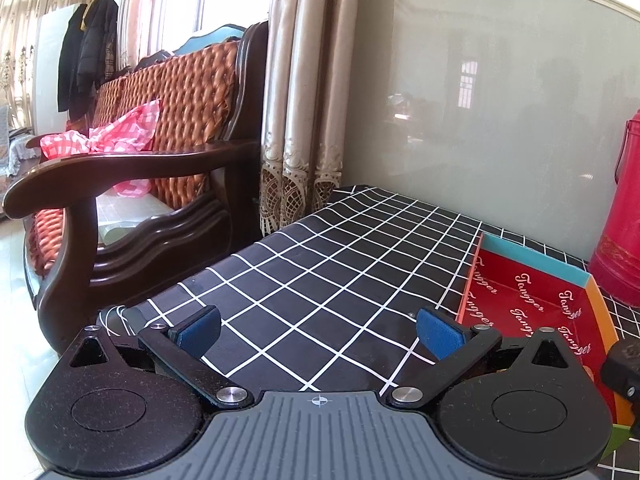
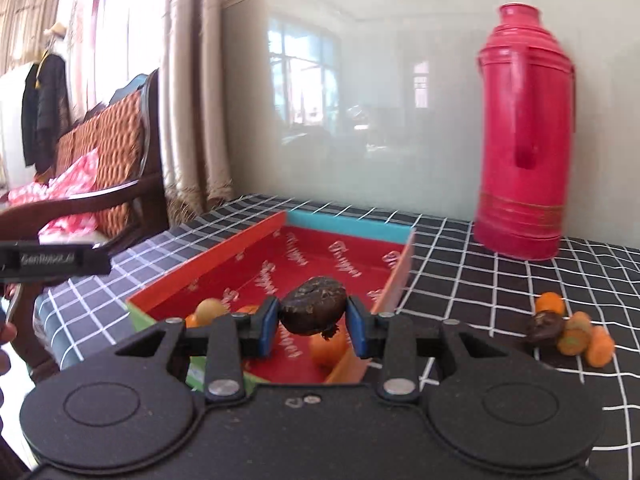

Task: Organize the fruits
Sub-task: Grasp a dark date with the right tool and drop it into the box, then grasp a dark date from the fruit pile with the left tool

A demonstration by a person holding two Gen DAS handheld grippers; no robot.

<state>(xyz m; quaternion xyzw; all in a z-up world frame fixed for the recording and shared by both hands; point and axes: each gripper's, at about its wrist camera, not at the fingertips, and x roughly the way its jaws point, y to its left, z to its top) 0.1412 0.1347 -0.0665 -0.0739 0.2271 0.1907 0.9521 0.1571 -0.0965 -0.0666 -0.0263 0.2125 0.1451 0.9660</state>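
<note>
In the right wrist view my right gripper is shut on a dark brown, wrinkled fruit, held above the near end of the red box. Inside the box lie a yellow-green fruit and an orange one. A small pile of orange, green and dark fruits lies on the checked cloth to the right of the box. In the left wrist view my left gripper stands open over the black checked tablecloth, nothing between its blue pads, with the red box at its right.
A tall red thermos stands at the back right against the grey wall. A wooden armchair with a pink checked cloth sits past the table's left edge, beside curtains. The other gripper's black body shows at the left of the right wrist view.
</note>
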